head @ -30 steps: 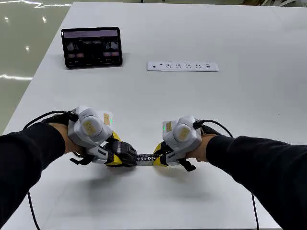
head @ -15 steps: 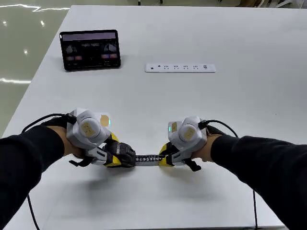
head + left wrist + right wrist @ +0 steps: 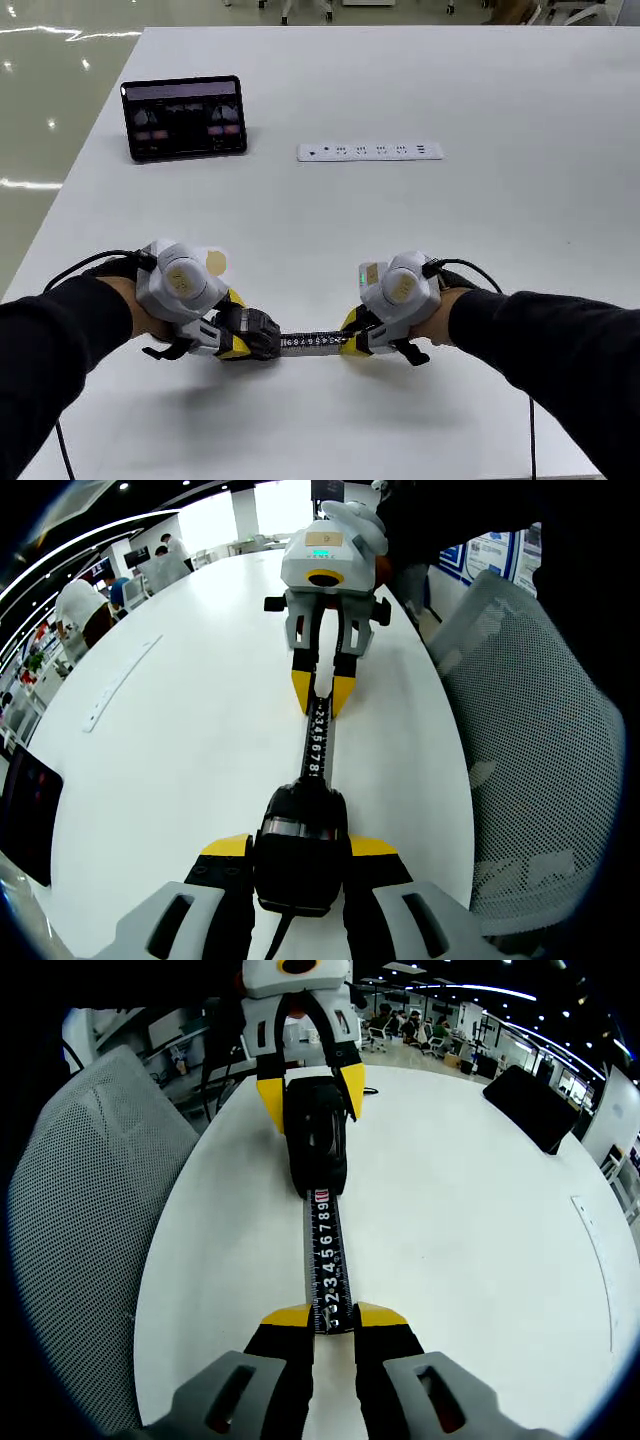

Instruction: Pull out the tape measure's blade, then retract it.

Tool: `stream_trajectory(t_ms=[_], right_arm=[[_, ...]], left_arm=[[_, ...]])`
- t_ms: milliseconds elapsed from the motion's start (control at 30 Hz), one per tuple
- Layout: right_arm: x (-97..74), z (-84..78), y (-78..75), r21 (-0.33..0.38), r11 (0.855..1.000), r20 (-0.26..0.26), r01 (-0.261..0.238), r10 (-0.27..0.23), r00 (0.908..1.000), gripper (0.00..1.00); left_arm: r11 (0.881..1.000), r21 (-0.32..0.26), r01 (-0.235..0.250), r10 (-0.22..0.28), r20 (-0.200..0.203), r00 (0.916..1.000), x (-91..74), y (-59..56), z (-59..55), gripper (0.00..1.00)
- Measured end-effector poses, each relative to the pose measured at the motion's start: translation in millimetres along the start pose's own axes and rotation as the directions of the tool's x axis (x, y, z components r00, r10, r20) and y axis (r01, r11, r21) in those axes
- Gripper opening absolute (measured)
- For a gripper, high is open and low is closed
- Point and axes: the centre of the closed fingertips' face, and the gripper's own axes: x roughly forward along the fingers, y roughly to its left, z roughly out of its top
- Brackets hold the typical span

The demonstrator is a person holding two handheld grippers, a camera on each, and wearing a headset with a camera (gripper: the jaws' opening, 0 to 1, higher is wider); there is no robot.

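Since a second ago, my right gripper has been drawing away to the right from my left gripper, and the strip of blade showing between them is now longer. The case has stayed in the left gripper.

Location: the black plastic tape measure case is sitting low over the near part of the white table, close to its front edge.

Orientation: the long axis is lying left to right across the head view, roughly parallel to the table's front edge. The case's mouth is facing my right gripper, and the pale metal blade is running out straight and level from it. The case is at the left end and the blade's tip at the right.

Grip: my left jaws are clamping the case by its two flat sides. My right jaws are pinching the tip of the blade between their yellow pads.

Appearance: in the right gripper view the blade is showing black numerals 2 to 9 and fine graduations, with a red mark just at the case mouth. The case is looking dark and ribbed.

Surroundings: a black tablet and a white power strip are lying well apart from the work, farther back. A grey mesh chair is standing beside the table.
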Motion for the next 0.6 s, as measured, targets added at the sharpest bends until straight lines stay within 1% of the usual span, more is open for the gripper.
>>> stream_trajectory(t_ms=[233,600], right_arm=[[-11.7,-16.0,-4.4,0.009,1.0,-0.021,0.013,-0.013,0.9997,0.1],[-18.8,-24.8,-5.1,0.007,1.0,-0.035,0.02,-0.019,0.9992,0.1]], left_arm=[[1.0,-0.009,-0.009,0.009,0.002,1.0,1.1,1.1,-0.7,0.3],[1.0,-0.011,-0.01,0.01,0.003,0.9999,2.6,1.0,0.1,0.3]])
